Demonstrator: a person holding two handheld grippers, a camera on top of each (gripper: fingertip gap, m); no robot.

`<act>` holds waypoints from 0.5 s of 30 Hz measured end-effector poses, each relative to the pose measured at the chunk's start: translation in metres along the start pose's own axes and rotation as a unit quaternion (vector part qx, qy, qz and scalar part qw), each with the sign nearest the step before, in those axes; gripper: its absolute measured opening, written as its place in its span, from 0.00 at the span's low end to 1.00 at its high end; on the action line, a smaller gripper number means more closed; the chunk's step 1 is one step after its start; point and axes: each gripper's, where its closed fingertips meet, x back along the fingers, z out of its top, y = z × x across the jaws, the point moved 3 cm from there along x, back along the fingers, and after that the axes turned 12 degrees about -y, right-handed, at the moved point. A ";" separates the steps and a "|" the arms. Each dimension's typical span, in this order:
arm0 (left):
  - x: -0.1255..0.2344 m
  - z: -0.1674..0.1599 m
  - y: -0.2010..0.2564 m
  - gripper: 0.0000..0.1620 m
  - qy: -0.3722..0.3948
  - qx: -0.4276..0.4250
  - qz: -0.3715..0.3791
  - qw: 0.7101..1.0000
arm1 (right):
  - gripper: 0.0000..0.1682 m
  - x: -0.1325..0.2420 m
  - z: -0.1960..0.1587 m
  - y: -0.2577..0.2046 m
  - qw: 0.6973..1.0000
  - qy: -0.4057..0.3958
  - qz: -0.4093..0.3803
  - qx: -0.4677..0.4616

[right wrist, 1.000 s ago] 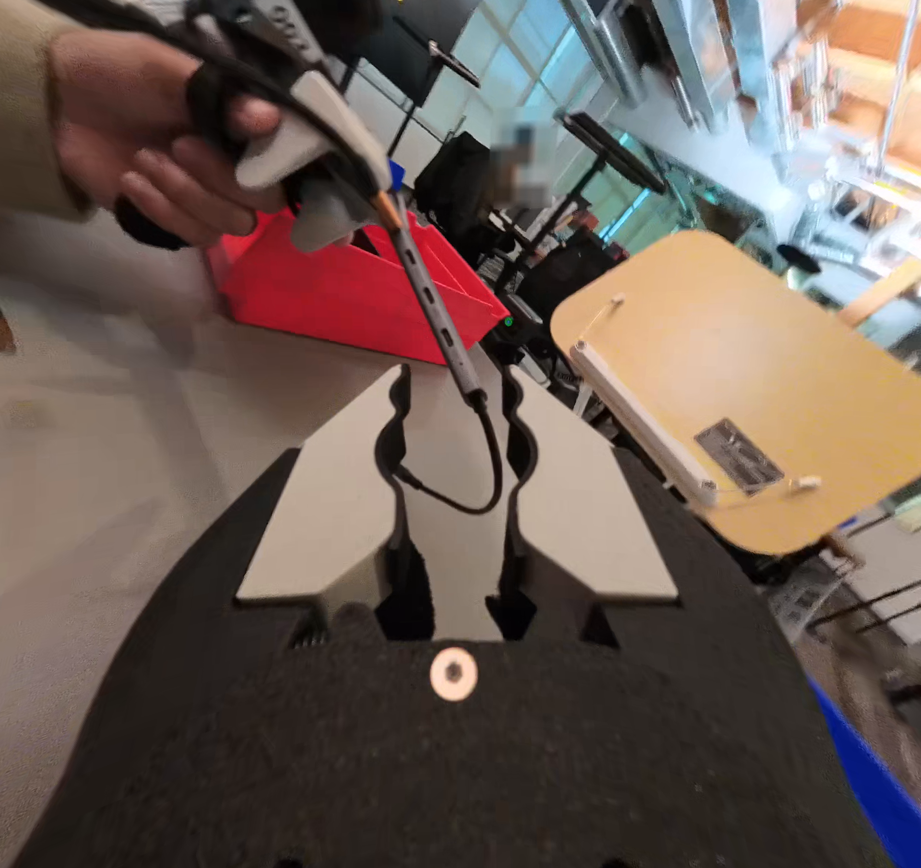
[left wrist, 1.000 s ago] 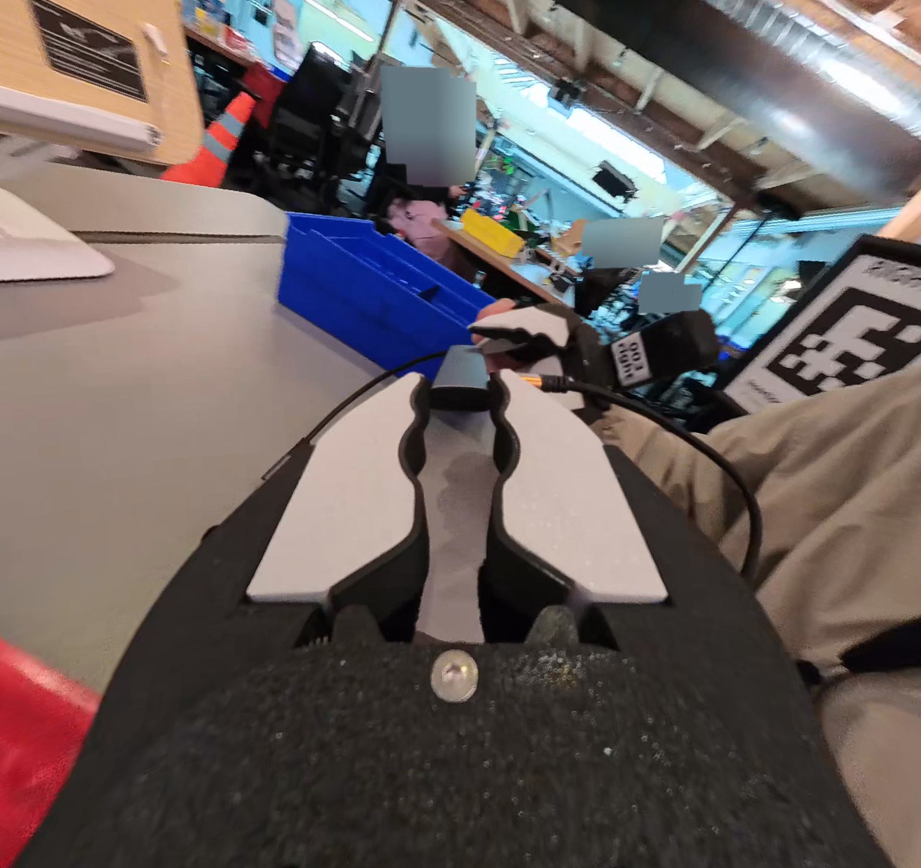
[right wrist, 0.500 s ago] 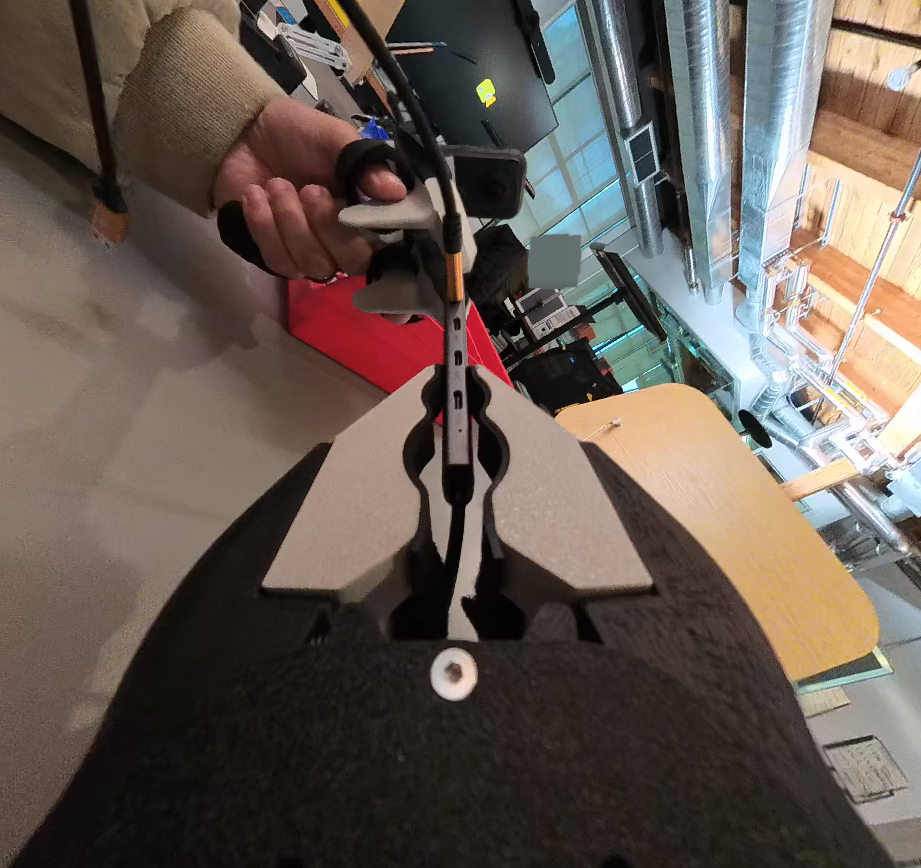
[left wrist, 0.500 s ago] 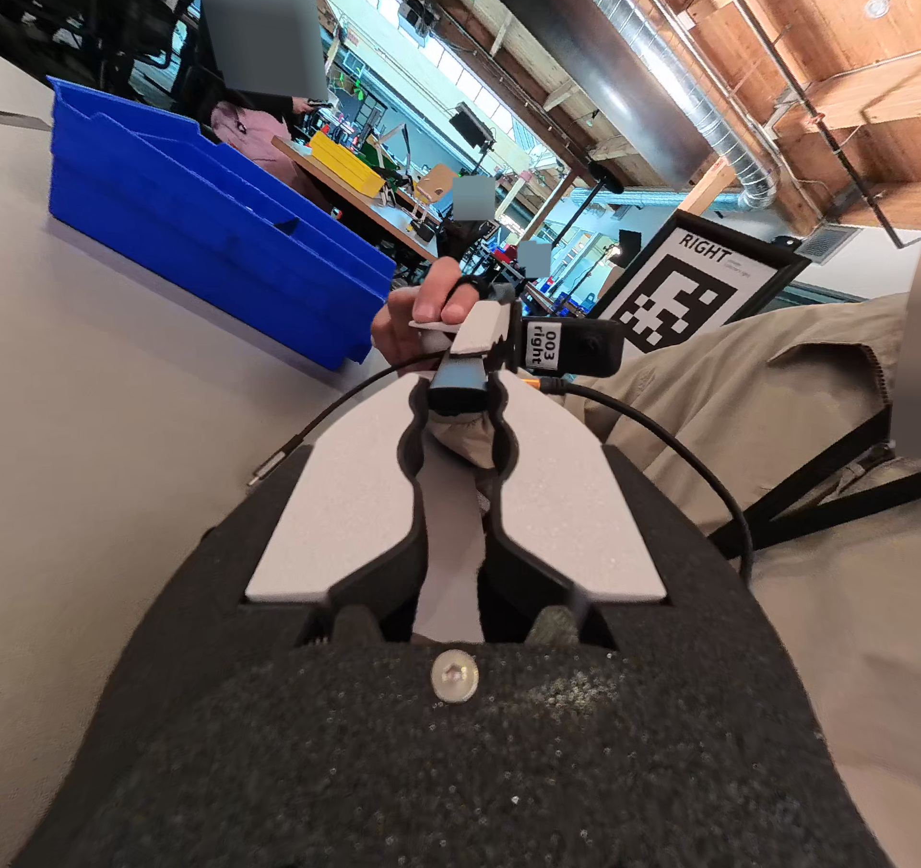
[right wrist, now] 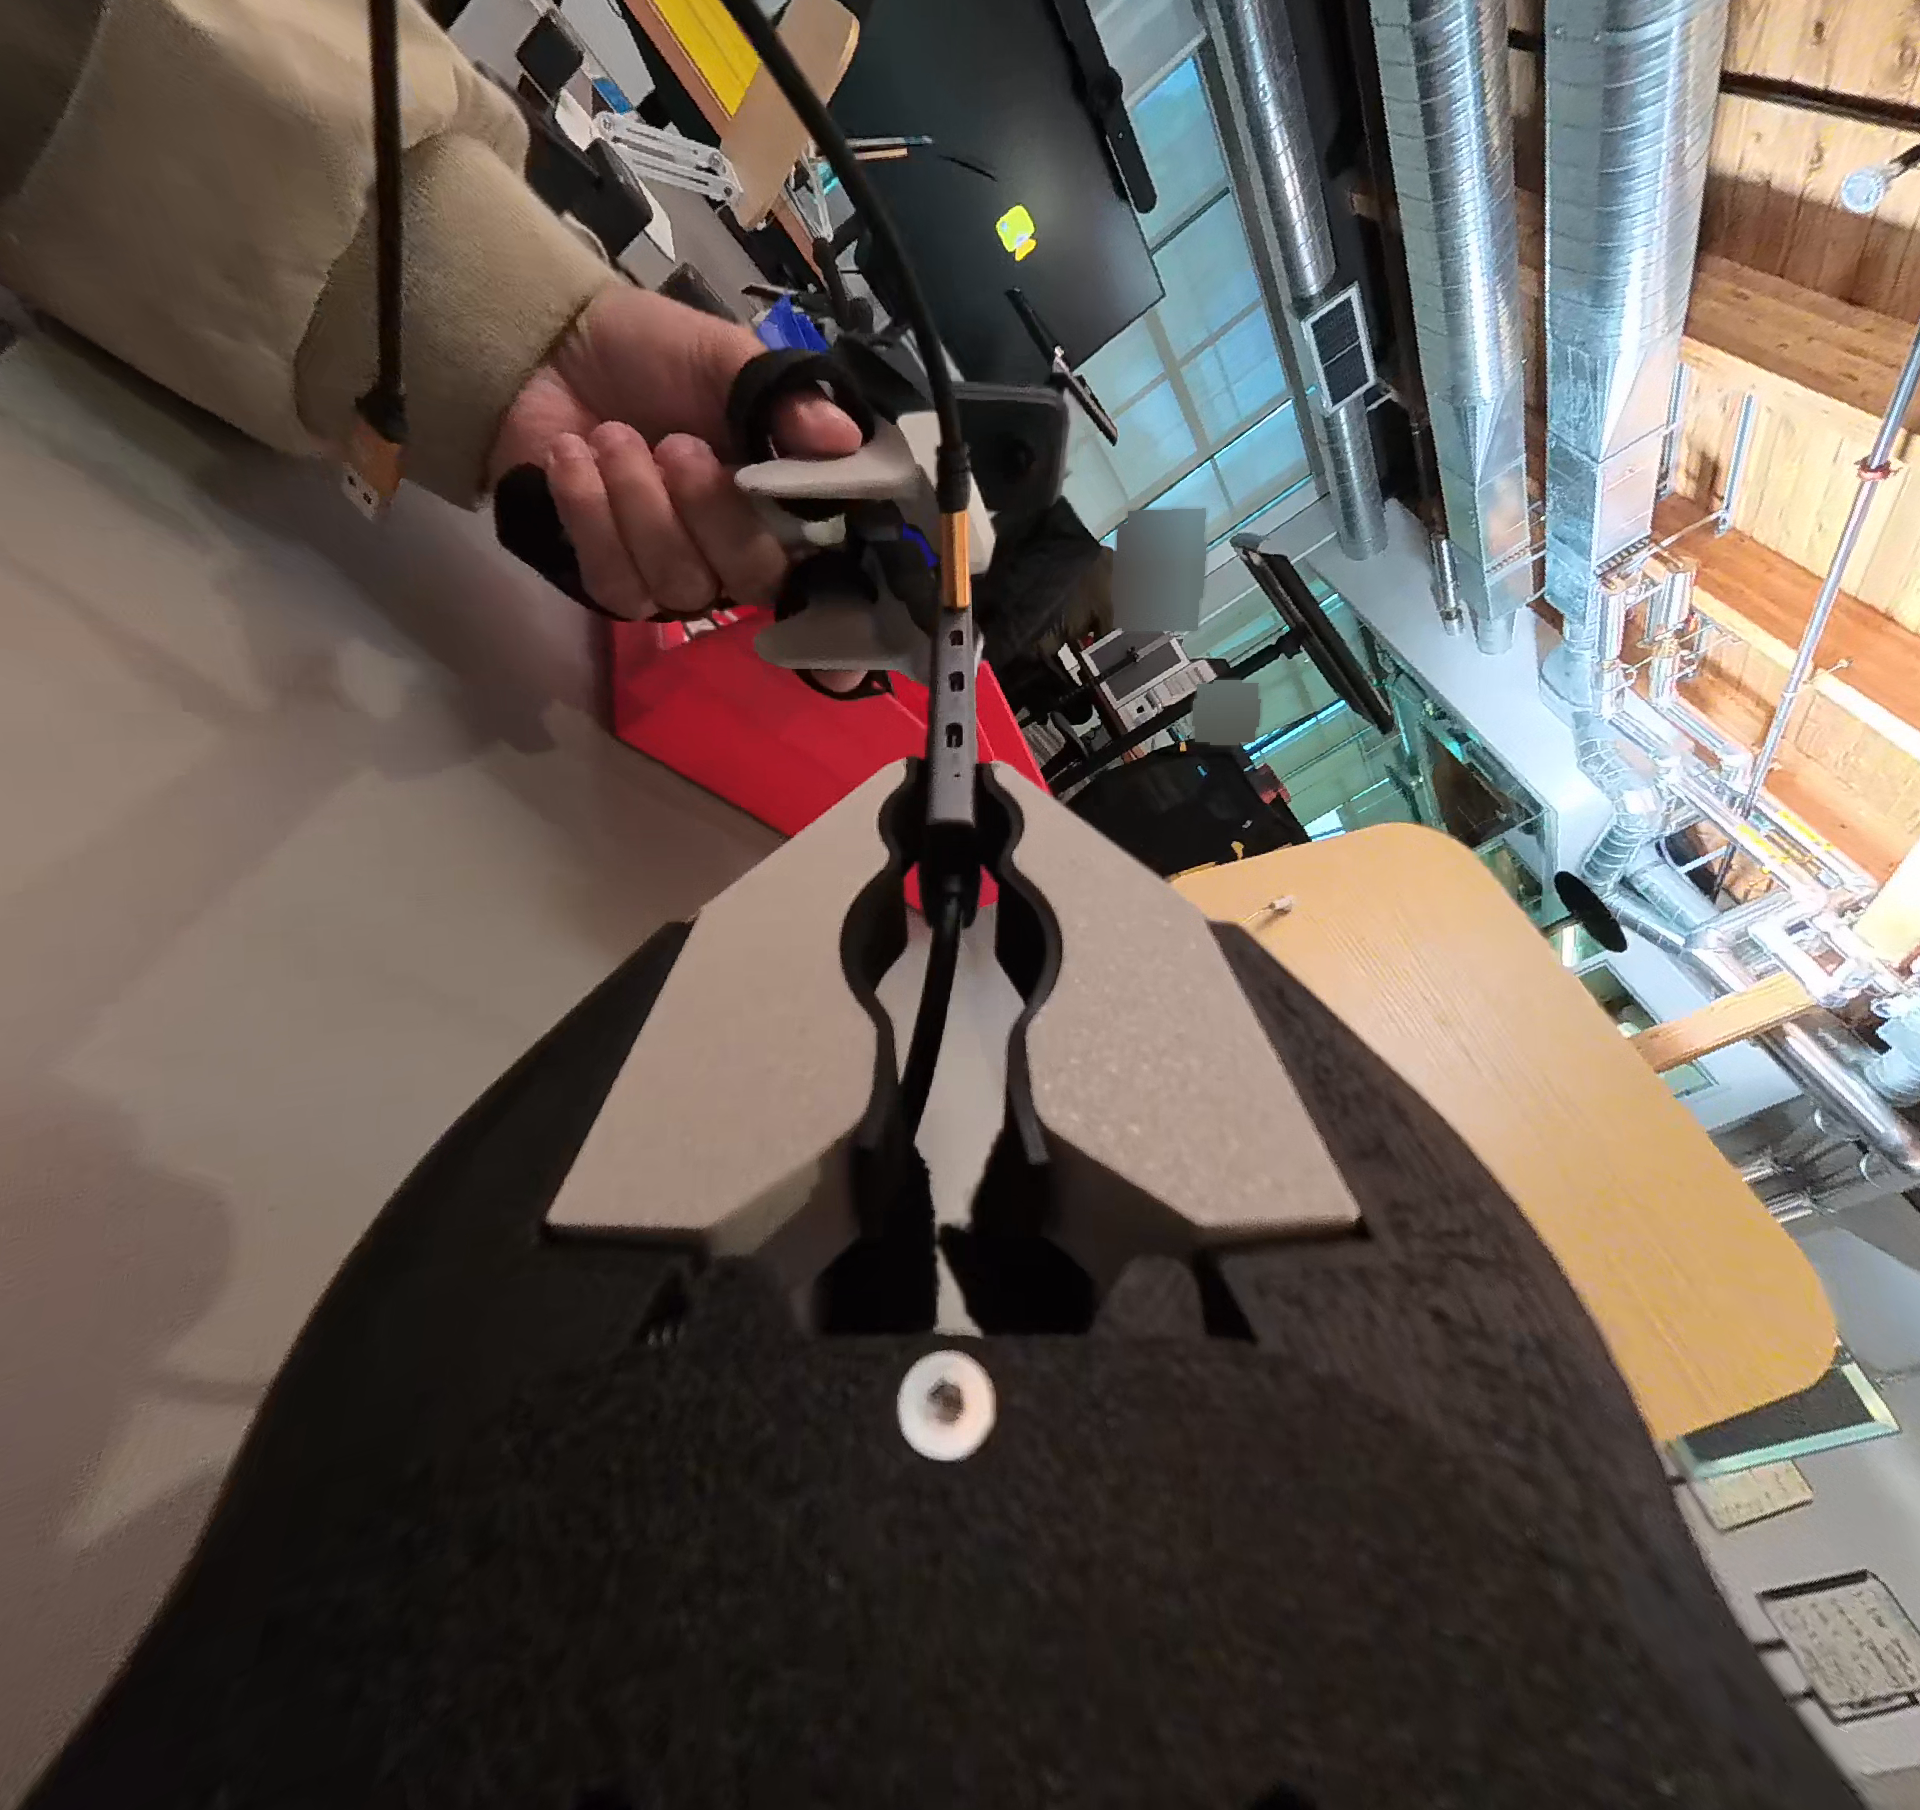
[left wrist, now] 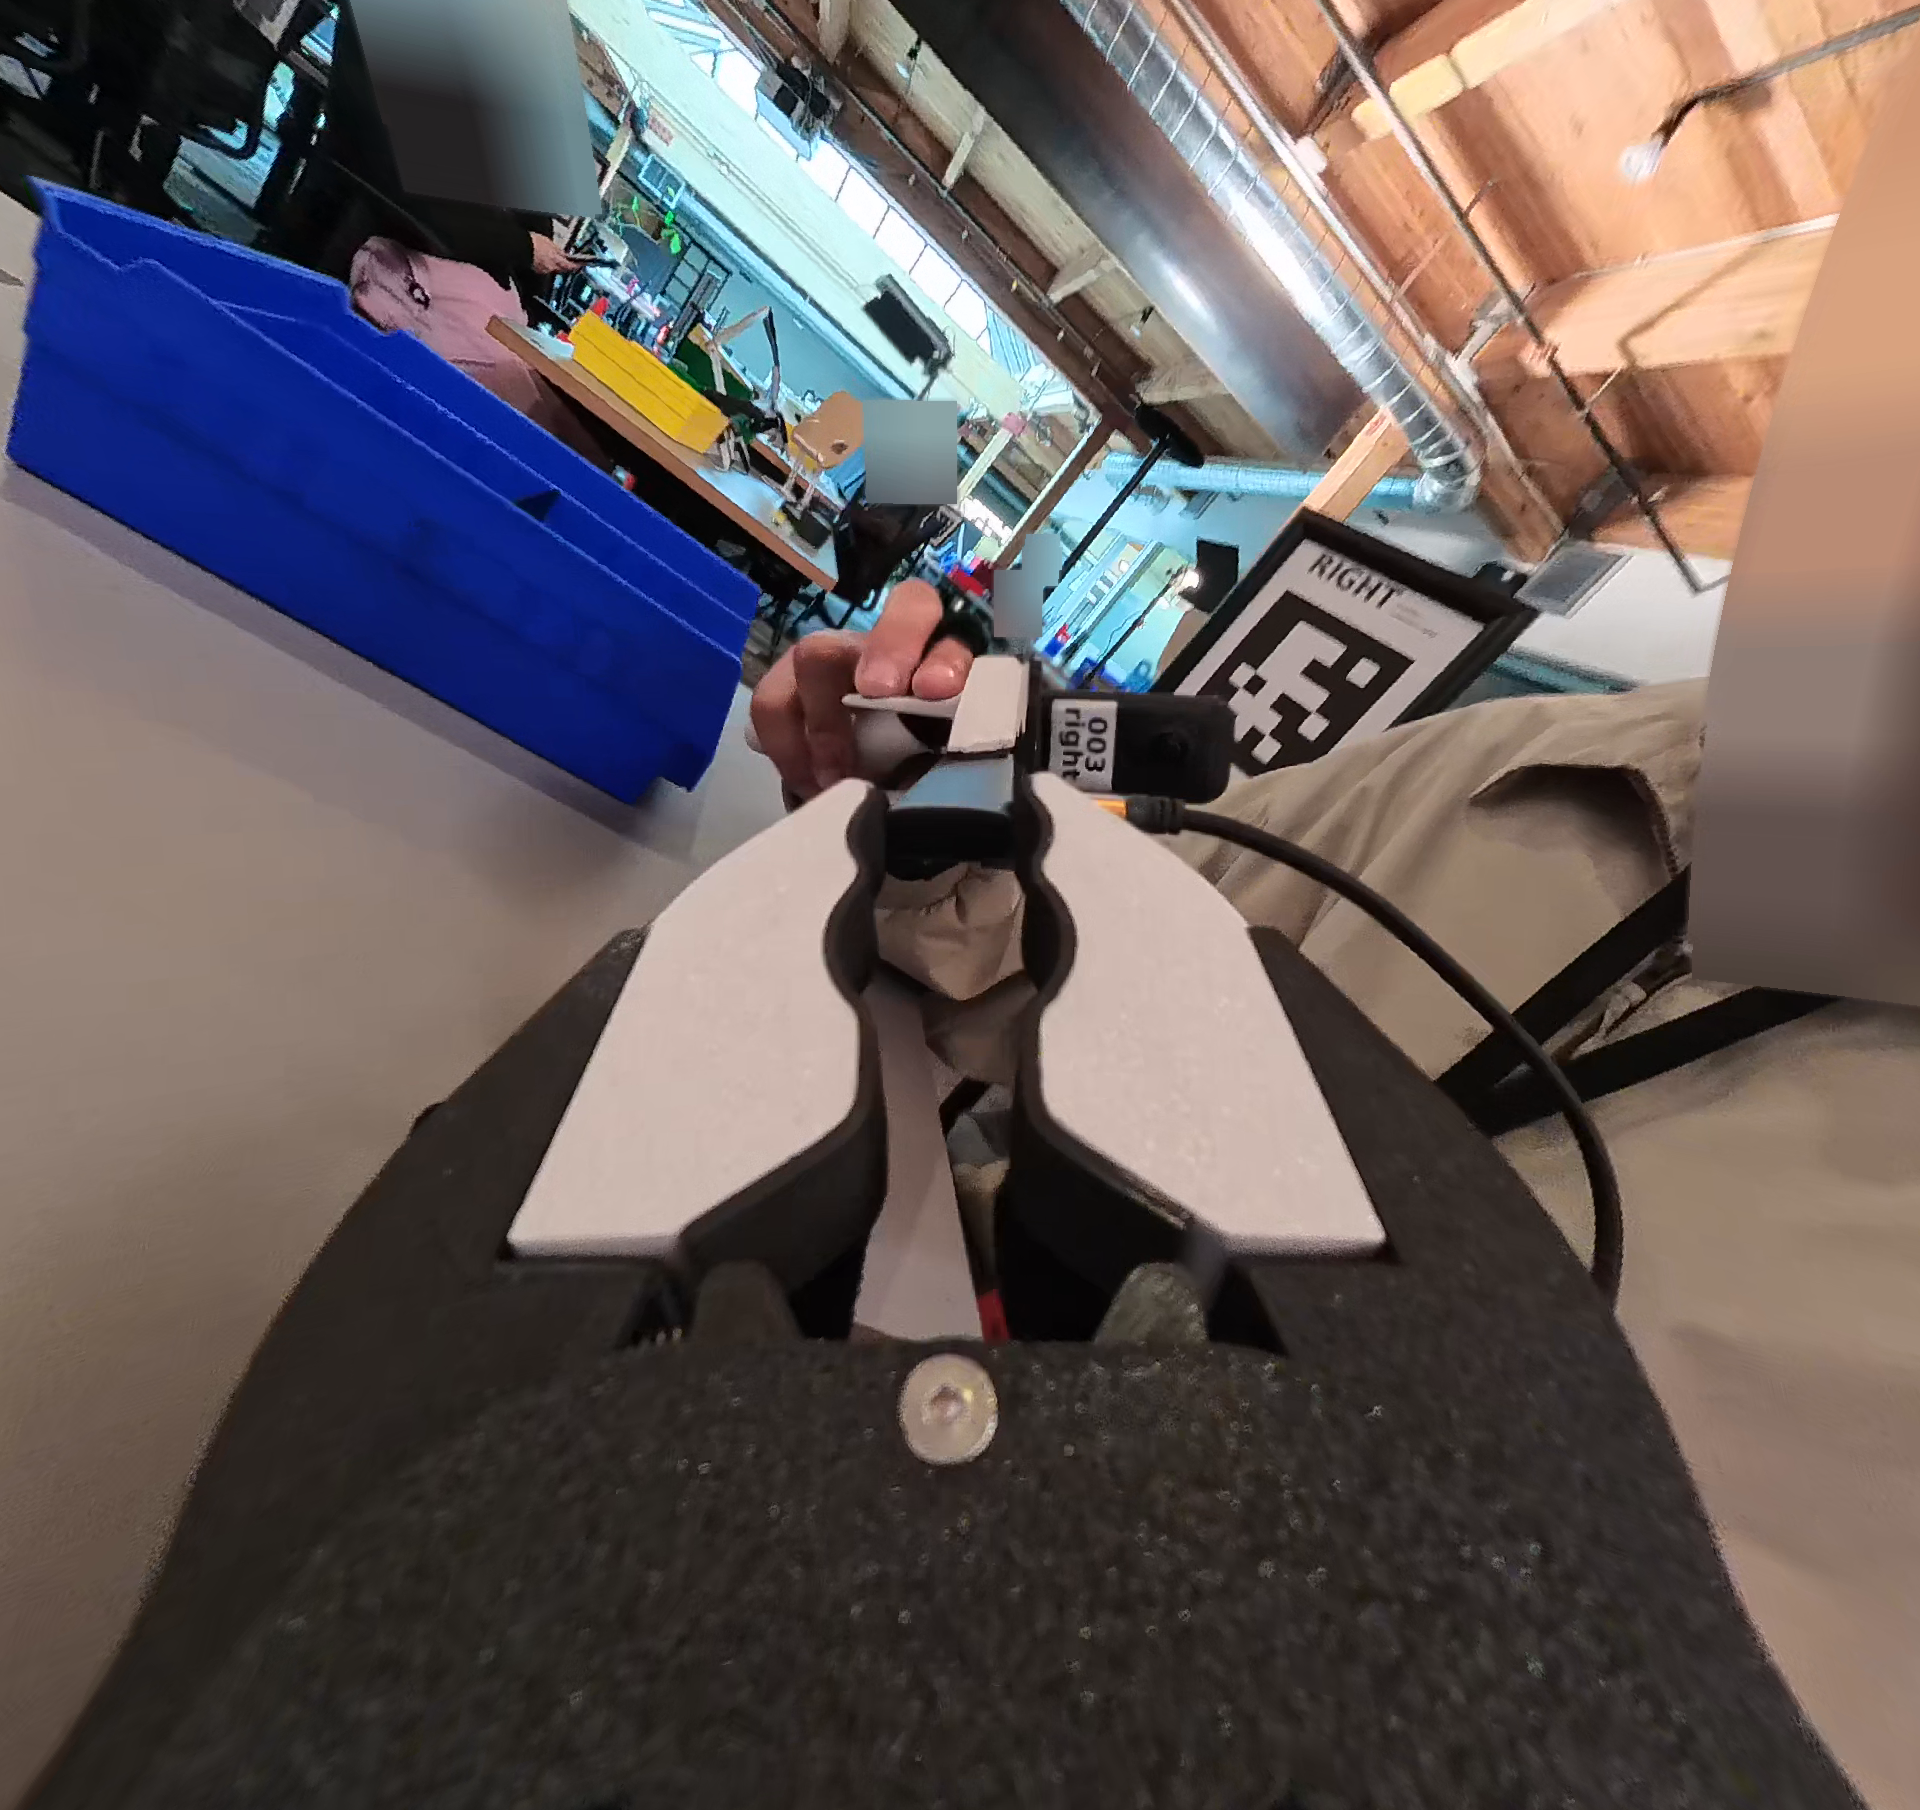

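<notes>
A slim grey hub (right wrist: 954, 721) with several ports is held in the air between both grippers. My right gripper (right wrist: 951, 799) is shut on its near end, and its short black lead (right wrist: 930, 991) runs back between my fingers. My left gripper (left wrist: 951, 810) is shut on the other end of the hub (left wrist: 951, 789). A black cable with a gold plug (right wrist: 956, 555) meets the hub by the left gripper's fingertips; it also shows in the left wrist view (left wrist: 1132, 810). An orange plug (right wrist: 369, 472) hangs loose at the left.
A blue bin (left wrist: 364, 513) stands on the grey table (left wrist: 208, 929) at the left. A red bin (right wrist: 769, 732) sits behind the hub. A wooden board (right wrist: 1507, 1137) lies at the right. A black-and-white marker board (left wrist: 1340, 680) stands behind a beige sleeve (left wrist: 1455, 877).
My right gripper has closed on the hub's near end; one second ago it was open around the lead. Both grippers have tilted upward, lifting the hub off the table.
</notes>
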 end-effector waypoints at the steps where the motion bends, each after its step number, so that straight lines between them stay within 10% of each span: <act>1: -0.001 0.001 -0.002 0.14 0.010 0.009 -0.006 1.000 | 0.05 0.000 0.000 0.002 1.000 -0.002 0.004 -0.006; 15: -0.008 0.016 -0.019 0.16 0.053 0.032 0.045 0.997 | 0.05 0.004 0.010 0.012 0.999 0.007 -0.032 0.020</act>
